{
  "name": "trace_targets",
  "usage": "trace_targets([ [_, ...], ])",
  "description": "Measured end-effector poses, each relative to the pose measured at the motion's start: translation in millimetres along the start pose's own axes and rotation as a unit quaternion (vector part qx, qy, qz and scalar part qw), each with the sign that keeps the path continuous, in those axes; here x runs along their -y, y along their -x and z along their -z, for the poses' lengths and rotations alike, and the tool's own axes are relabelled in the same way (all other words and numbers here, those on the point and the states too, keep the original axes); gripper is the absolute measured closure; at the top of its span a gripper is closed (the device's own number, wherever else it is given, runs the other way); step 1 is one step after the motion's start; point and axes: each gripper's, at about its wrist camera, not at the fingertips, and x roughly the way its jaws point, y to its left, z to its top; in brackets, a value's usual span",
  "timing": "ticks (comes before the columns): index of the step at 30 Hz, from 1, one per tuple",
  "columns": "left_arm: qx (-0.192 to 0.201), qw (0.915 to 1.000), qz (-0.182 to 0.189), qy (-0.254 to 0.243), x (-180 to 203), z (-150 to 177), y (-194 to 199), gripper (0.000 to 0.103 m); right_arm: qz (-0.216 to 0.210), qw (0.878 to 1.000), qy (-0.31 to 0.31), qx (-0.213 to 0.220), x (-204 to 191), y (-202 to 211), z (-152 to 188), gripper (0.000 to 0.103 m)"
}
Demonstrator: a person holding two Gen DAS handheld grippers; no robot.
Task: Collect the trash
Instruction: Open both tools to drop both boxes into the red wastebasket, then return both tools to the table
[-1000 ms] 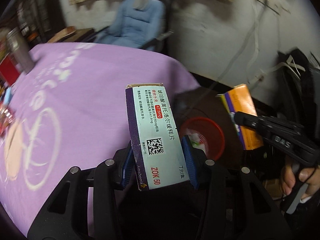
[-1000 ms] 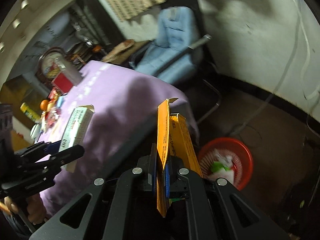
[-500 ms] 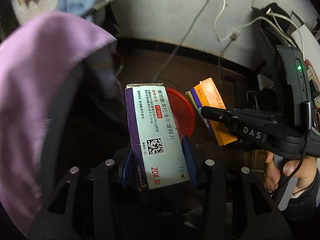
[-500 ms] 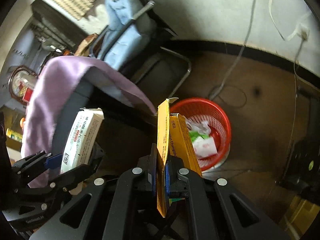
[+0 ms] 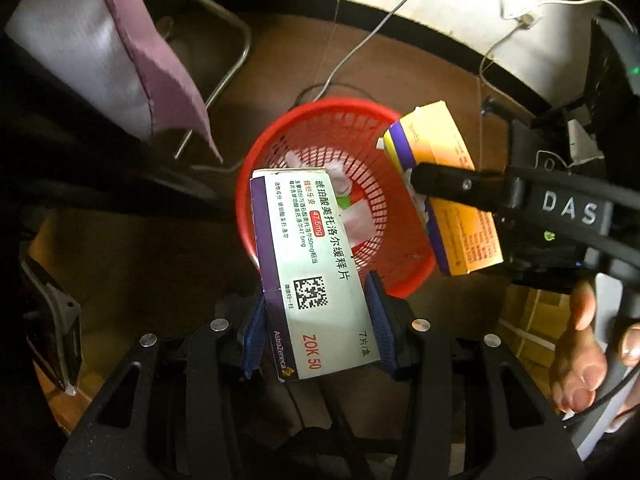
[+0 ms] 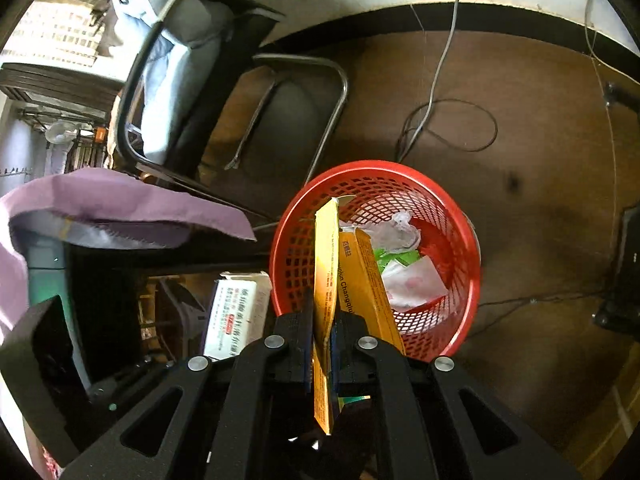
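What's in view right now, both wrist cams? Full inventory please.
white-and-purple medicine box: 1, white face with purple edge, clamped in the left hand-held gripper, over the near rim of the basket
orange box: 1, orange-yellow with purple end, flap pinched in the right hand-held gripper, above the basket
basket: 1, red mesh, on the brown floor
trash: several pieces, white, pink and green, inside the basket
tablecloth: 1, purple, hanging off the table edge, left
chair: 1, blue-grey pad, metal frame, upper left
cables: several, grey-white, on floor and wall
left hand-held gripper: 1, black
right hand-held gripper: 1, black
hand: 1, on the right handle
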Motion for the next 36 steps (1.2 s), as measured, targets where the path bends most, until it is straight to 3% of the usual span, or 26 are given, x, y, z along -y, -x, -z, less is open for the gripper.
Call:
trace_targets([
  [5,-0.012,0.9998,0.010,0.011,-2.8,-5.2,-9.4,0.056,0.003,1.000,-0.007,-0.019,-5.6,-14.0,-6.2,0.089],
  [6,-0.012,0.9998,0.009,0.014,-3.0,-7.5,-11.2,0.055,0.004,1.000,-0.013,-0.023,-5.2,-15.8,-6.6,0.074],
  [7,-0.013,0.9998,0.004,0.016,-3.3,-7.5,-11.2,0.048,0.005,1.000,-0.019,-0.022,-3.7,-14.7,-6.9,0.053],
  [8,-0.013,0.9998,0.002,0.018,-2.6,-9.6,-11.4,0.034,0.008,0.999,-0.028,-0.014,-3.1,-11.6,-6.8,0.047],
  [9,-0.010,0.9997,0.001,0.020,-4.6,-9.0,-9.4,0.029,0.010,0.999,-0.030,-0.005,-3.2,-6.3,-6.6,0.042],
  [11,0.007,0.9997,0.000,0.025,-6.0,-7.6,-0.8,0.016,0.006,1.000,-0.029,0.004,-2.6,2.0,-6.1,0.041],
  [13,0.019,0.9994,0.003,0.030,-7.3,-7.3,8.9,0.013,0.004,0.999,-0.029,0.015,-3.7,13.4,-4.7,0.040],
  [27,0.040,0.9976,0.047,0.031,-6.5,17.5,59.1,0.012,0.006,0.996,-0.001,0.093,-32.7,101.2,25.4,0.030],
  [31,0.064,0.9968,0.041,0.024,-8.6,31.0,83.8,0.012,0.007,0.994,0.016,0.109,-54.3,119.9,33.4,0.027],
  [36,0.102,0.9928,0.059,0.022,-12.7,53.5,122.8,0.012,0.001,0.989,0.048,0.143,-92.8,152.0,44.8,0.023],
])
